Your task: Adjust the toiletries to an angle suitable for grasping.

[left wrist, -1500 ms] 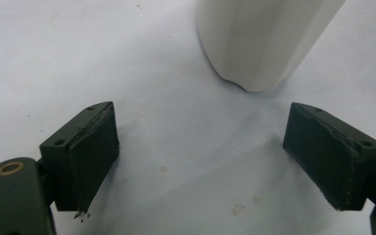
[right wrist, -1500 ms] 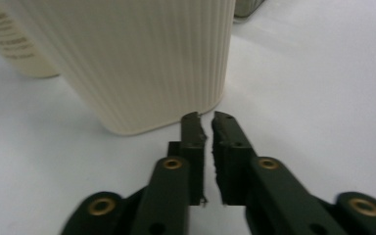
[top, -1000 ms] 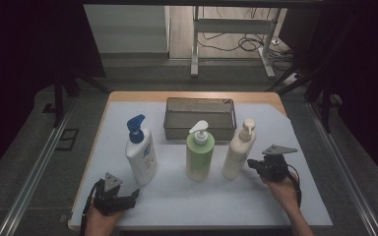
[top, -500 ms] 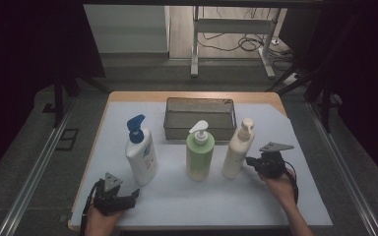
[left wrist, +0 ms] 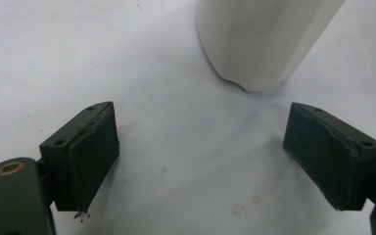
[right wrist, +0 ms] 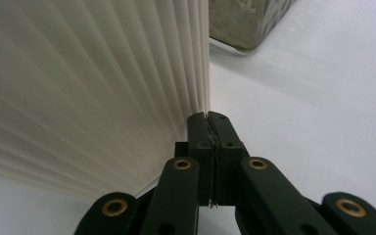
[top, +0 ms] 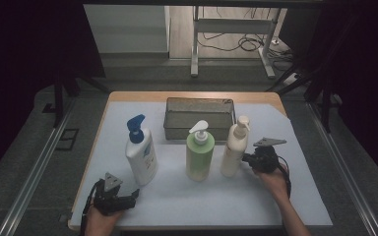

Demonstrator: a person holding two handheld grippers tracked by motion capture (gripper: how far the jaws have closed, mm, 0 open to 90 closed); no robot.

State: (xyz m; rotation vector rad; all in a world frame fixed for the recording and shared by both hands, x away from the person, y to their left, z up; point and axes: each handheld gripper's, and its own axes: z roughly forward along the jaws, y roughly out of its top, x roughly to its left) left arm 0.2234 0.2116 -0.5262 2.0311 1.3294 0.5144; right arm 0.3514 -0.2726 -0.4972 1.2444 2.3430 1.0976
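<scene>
High view, cream bottle point(top: 235, 150) upright, pump leftward

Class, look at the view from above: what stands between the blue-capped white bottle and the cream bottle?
In the high view, the green bottle stands between the blue-capped white bottle and the cream bottle, apart from both.

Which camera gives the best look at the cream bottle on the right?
The high view: the whole cream bottle stands upright with its pump, beside the shut right gripper. The right gripper view has just its ribbed side, very close. The left gripper view has another white bottle's base.
</scene>
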